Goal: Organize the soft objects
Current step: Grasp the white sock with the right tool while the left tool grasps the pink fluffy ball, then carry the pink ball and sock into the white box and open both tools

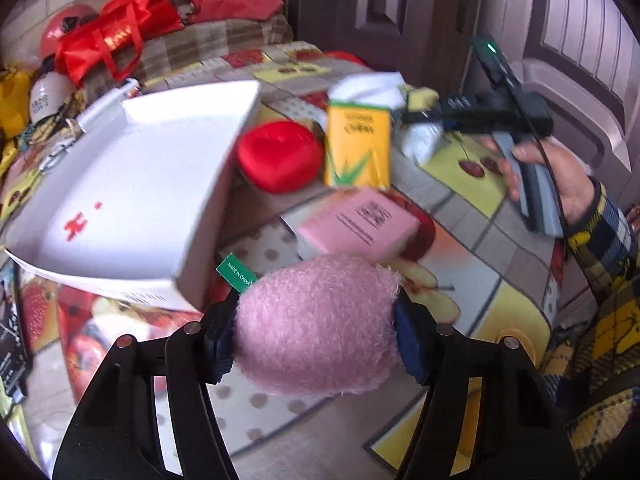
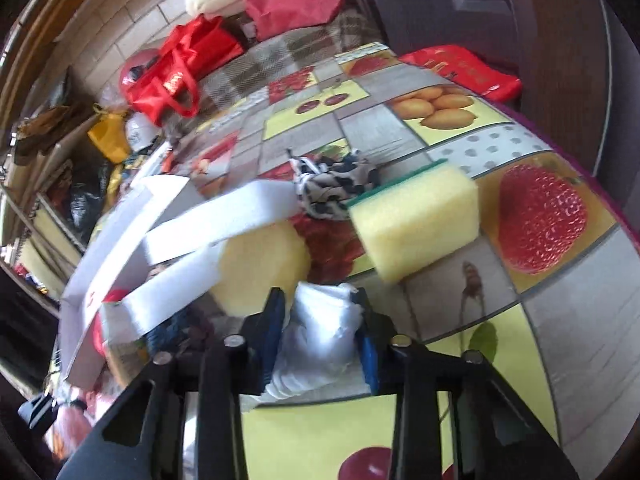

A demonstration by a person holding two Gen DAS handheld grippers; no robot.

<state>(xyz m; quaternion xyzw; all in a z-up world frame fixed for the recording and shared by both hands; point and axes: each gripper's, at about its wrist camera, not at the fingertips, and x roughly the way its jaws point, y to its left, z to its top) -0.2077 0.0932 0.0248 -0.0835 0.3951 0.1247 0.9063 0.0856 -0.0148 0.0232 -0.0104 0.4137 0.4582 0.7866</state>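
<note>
My left gripper is shut on a fuzzy pink plush with a green tag, held just right of the white box. My right gripper is shut on a crumpled white cloth low over the table; it also shows far off in the left wrist view. A yellow sponge with a green back, a black-and-white patterned cloth, a round yellow sponge and white foam strips lie ahead of the right gripper.
A red rounded case, a yellow carton and a pink packet sit right of the white box. Red bags and clutter fill the far left. The fruit-print tablecloth ends at a dark door on the right.
</note>
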